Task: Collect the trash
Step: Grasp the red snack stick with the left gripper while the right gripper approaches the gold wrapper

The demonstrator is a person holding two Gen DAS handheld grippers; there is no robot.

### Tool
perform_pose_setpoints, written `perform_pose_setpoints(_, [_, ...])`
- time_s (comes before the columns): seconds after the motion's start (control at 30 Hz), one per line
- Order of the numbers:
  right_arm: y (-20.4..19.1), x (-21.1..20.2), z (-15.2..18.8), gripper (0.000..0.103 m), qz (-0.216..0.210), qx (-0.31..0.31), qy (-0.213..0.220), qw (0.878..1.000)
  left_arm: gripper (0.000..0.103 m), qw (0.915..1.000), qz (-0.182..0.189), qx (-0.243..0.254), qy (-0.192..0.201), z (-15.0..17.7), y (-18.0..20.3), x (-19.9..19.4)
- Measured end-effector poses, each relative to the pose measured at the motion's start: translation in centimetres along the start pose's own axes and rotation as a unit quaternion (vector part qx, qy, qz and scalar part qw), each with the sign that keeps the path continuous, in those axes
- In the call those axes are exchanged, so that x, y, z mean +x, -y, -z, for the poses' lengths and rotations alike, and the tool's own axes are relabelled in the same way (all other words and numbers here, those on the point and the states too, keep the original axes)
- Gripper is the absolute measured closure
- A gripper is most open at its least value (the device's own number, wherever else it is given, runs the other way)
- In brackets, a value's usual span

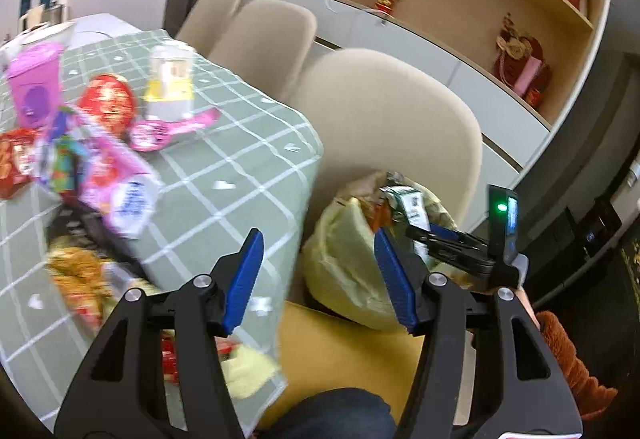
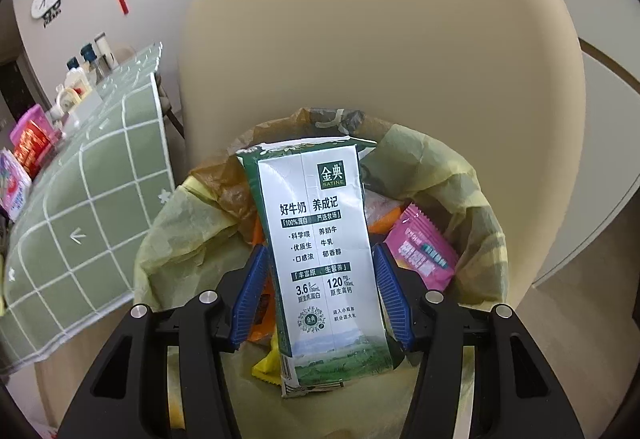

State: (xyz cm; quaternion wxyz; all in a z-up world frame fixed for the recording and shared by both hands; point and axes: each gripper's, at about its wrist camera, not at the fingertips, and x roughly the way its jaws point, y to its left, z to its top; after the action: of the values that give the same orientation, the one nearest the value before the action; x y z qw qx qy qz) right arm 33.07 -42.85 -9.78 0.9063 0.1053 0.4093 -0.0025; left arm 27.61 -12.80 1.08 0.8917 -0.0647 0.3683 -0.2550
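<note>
My right gripper (image 2: 319, 251) is shut on a green and white milk carton (image 2: 320, 239), upright over a bin lined with a yellow bag (image 2: 460, 179). Inside the bin lie a pink wrapper (image 2: 420, 255) and orange and yellow scraps. The left wrist view shows the same carton (image 1: 412, 207) and bag (image 1: 348, 259) at the right. My left gripper (image 1: 318, 239) is open and empty, above the corner of the green checked tablecloth (image 1: 240, 159). On the table lies litter: a pink pouch (image 1: 120, 179), a pink wrapper (image 1: 176, 127), a red ball (image 1: 108, 105), a purple cup (image 1: 34, 87), a small yellow and white carton (image 1: 170, 83).
The bin stands on the seat of a beige chair (image 2: 380, 39) beside the table; more chairs (image 1: 268, 39) line the table's far side. A red box (image 1: 14, 163) and a snack bag (image 1: 80, 271) lie at the table's left. A person's leg (image 1: 332, 415) and brown sleeve (image 1: 568, 359) are below.
</note>
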Motion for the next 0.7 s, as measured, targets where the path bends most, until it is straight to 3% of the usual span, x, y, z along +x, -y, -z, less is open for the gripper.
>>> perform_pose_setpoints(0.13, [-1.0, -2.4, 0.1, 0.046, 0.027, -0.012, 0.028, 0.999, 0.045, 0.9997, -0.022, 0.008, 0.009, 0.1, -2.1, -2.2])
perform_pose_setpoints(0.23, [-2.3, -4.5, 0.0, 0.046, 0.016, -0.019, 0.051, 0.998, 0.045, 0.999, -0.04, 0.013, 0.012, 0.3, -4.3, -4.0])
perform_pose_setpoints(0.33, [-4.8, -7.0, -0.4, 0.046, -0.015, -0.04, 0.08, 0.996, 0.045, 0.9968, -0.074, 0.005, 0.03, 0.4, -7.5, -6.3])
perform_pose_setpoints(0.53, [-10.5, -9.0, -0.2, 0.046, -0.069, -0.075, 0.094, 0.99, 0.045, 0.9863, -0.139, -0.036, 0.081, -0.4, -15.0, -11.3])
perform_pose_setpoints(0.7, [-15.5, -8.6, -0.2, 0.046, -0.118, -0.109, 0.071, 0.984, 0.045, 0.977, -0.18, -0.073, 0.089, -0.9, -21.5, -13.2])
